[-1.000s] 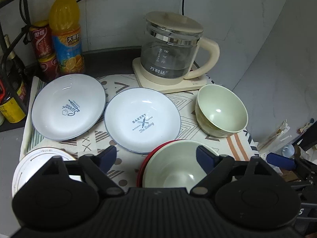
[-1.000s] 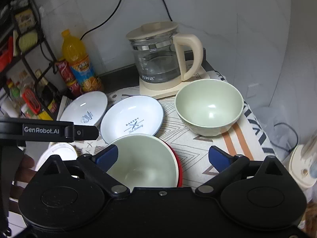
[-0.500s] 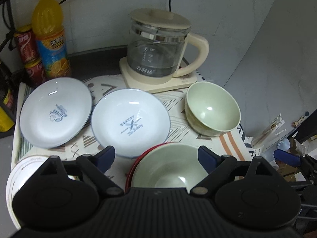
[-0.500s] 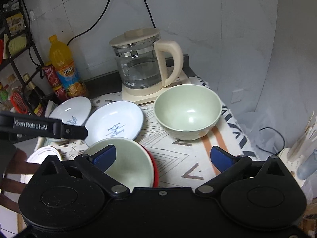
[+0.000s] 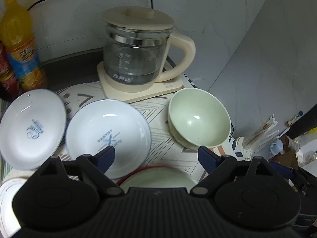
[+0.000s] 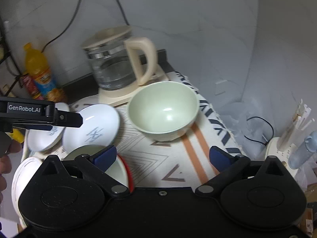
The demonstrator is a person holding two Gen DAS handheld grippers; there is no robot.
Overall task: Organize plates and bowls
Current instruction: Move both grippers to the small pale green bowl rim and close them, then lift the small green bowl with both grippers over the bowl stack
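Note:
A pale green bowl (image 5: pixel 198 117) (image 6: pixel 162 109) stands on the patterned cloth in front of the kettle. Two white plates with blue print lie left of it: a BAKERY plate (image 5: pixel 107 132) (image 6: pixel 93 127) and a second one (image 5: pixel 31 129) (image 6: pixel 43 138). A red-rimmed bowl with a pale inside (image 5: pixel 156 176) (image 6: pixel 118 170) sits nearest, partly hidden under both grippers. My left gripper (image 5: pixel 156 155) is open above that bowl's far rim. My right gripper (image 6: pixel 161 155) is open over bare cloth short of the green bowl; its jaws are closing with nothing between them.
A glass kettle (image 5: pixel 138 59) on a cream base stands at the back, with an orange drink bottle (image 5: pixel 17 43) and red cans to its left. Another white plate (image 5: pixel 8 198) lies at the near left. The cloth's right edge (image 6: pixel 221 119) drops off to clutter below.
Both grippers have moved to the right and forward, so the dishes have slid left in both views. The red-rimmed bowl is now more hidden under the left gripper.

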